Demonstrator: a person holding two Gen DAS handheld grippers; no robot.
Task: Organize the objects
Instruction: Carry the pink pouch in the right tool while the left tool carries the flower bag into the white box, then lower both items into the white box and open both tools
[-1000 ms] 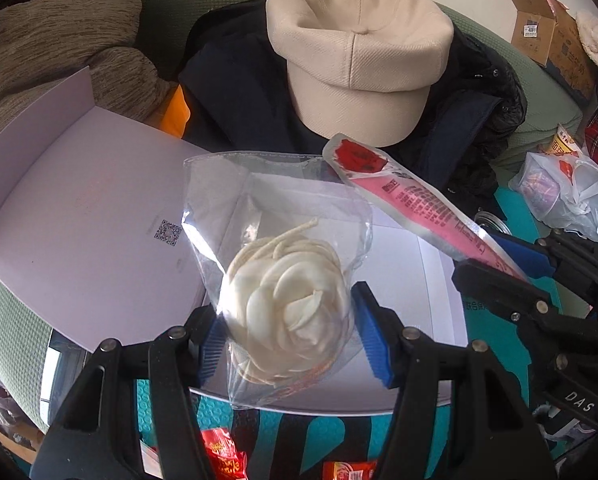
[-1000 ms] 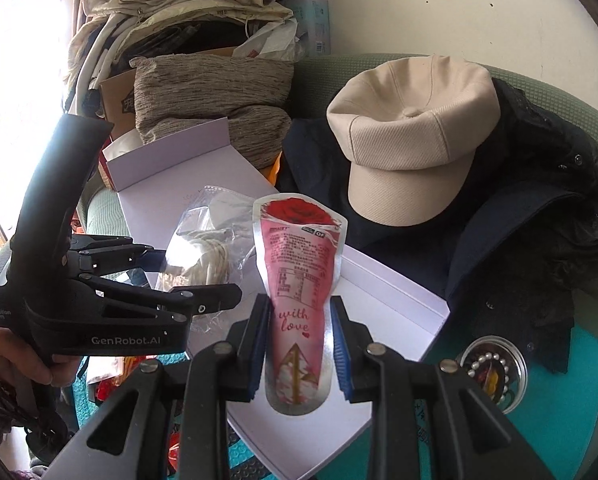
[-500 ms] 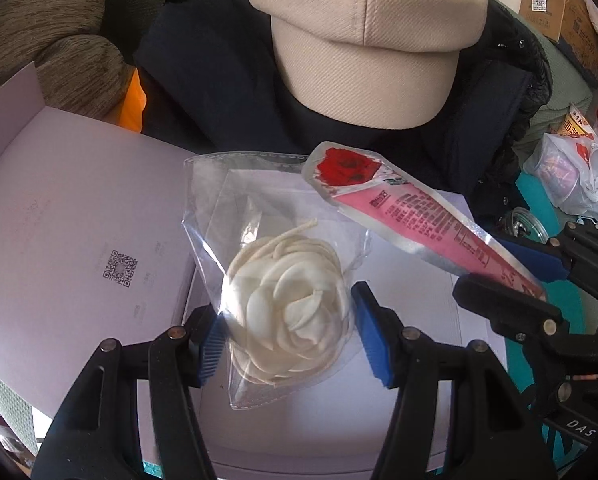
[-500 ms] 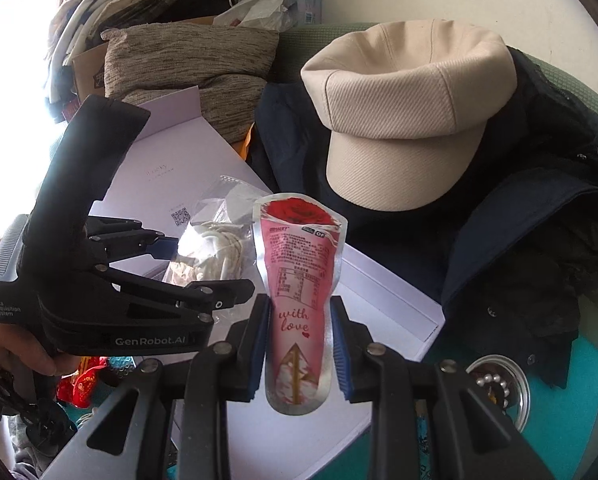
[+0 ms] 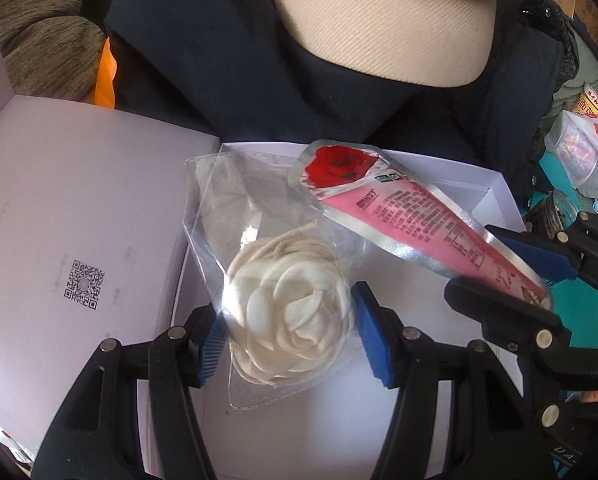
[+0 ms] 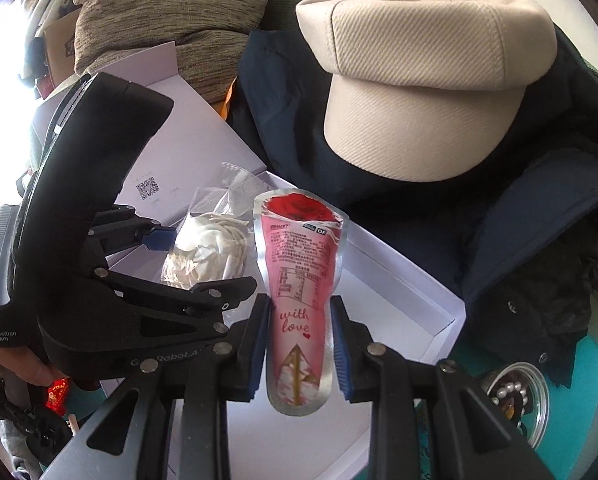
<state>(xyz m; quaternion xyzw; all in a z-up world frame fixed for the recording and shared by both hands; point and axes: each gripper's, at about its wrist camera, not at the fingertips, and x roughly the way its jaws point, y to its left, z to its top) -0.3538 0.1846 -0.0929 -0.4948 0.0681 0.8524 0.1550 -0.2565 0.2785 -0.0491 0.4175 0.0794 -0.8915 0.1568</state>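
Note:
My left gripper (image 5: 289,334) is shut on a clear plastic bag holding a white fabric flower (image 5: 287,316), hanging just over the open white box (image 5: 475,184). To its right, my right gripper (image 6: 299,350) is shut on a pink rose-printed pouch (image 6: 301,284) reading "with love", tilted over the same box (image 6: 415,292). The right view shows the left gripper (image 6: 203,264) with the flower bag (image 6: 207,252) beside the pouch. In the left view the pouch (image 5: 411,216) slants up to the left from the right gripper (image 5: 539,288).
The box's white lid (image 5: 79,232) with a QR code lies open to the left. A beige cap (image 6: 419,76) rests on a dark navy coat (image 6: 539,216) behind the box. A small round tin of beads (image 6: 515,396) sits at the right on a teal surface.
Both grippers have moved forward and down toward the white box with their items still held. The cap and coat now loom larger and closer.

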